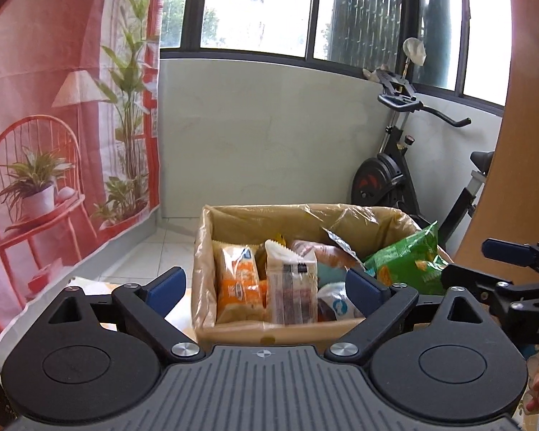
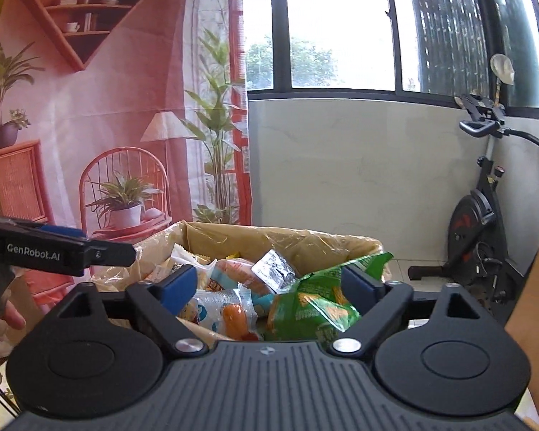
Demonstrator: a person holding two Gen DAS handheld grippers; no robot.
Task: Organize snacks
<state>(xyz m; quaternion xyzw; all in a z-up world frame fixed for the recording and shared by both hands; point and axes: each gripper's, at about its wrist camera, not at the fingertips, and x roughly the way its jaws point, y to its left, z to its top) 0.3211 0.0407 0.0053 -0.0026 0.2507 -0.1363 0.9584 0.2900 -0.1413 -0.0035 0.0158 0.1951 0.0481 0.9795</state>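
A cardboard box [image 1: 269,332] lined with clear plastic holds several snack packs. In the left wrist view I see an orange pack [image 1: 239,280], a clear pack with brown bars [image 1: 293,287] and a green chip bag [image 1: 406,262] at the box's right side. My left gripper [image 1: 266,283] is open and empty, just in front of the box. My right gripper [image 2: 273,285] is open and empty over the box's near edge, with the green chip bag [image 2: 312,305] and a clear pack with an orange sausage [image 2: 233,312] between its fingers, untouched. The box rim [image 2: 287,237] shows behind.
An exercise bike [image 1: 399,165] stands behind the box to the right, also seen in the right wrist view [image 2: 485,230]. A red printed backdrop [image 1: 54,125] hangs on the left. A wooden panel [image 1: 521,143] rises at the right. The right gripper's side [image 1: 514,280] shows at the right.
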